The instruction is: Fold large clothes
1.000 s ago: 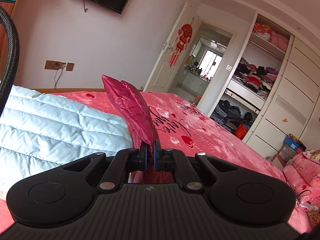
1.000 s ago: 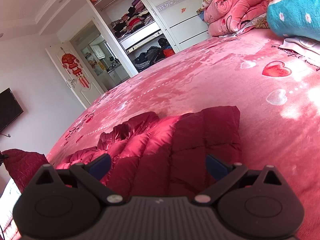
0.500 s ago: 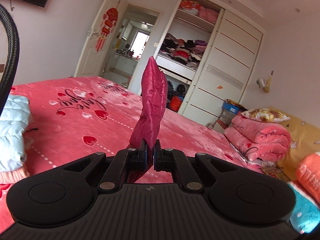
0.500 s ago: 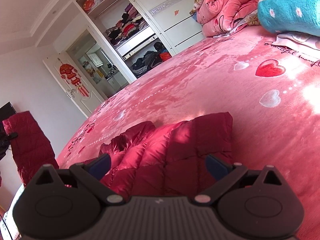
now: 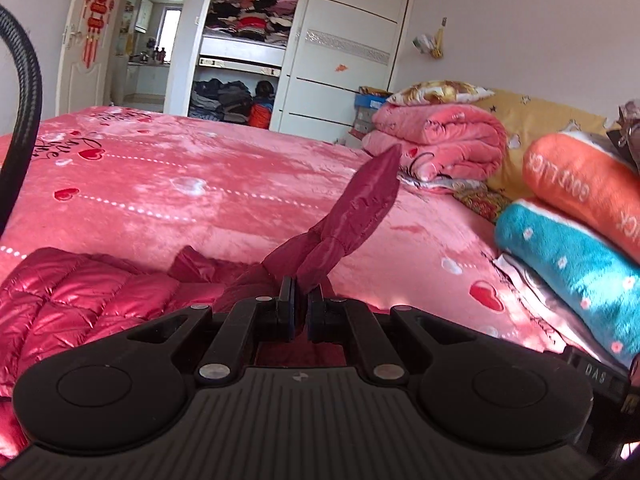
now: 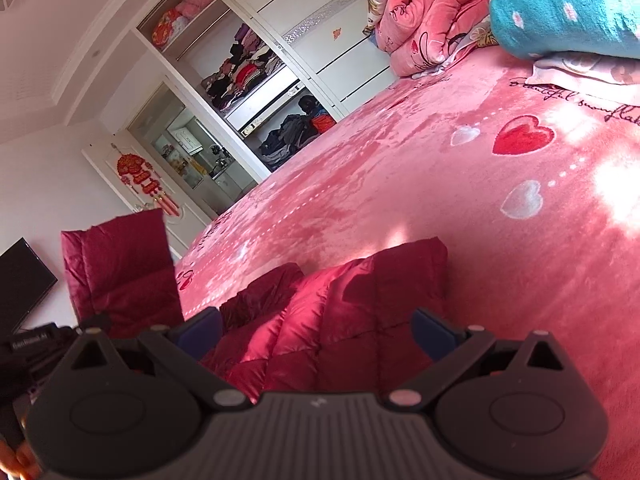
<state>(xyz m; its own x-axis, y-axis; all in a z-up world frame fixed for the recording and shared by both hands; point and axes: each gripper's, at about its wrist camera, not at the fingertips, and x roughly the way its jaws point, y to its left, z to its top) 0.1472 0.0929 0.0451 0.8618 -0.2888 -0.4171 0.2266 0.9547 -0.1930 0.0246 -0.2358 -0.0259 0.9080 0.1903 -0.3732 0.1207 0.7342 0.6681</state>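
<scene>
- The jacket lies on the bed, at its near side.
- The left gripper pinches the sleeve, which rises above the bed.
- The right gripper sits over the jacket's near part, fingers either side.
- Folded blankets are stacked at the bed's right.
- The wardrobe stands far, beyond the bed; the door is left of it.
</scene>
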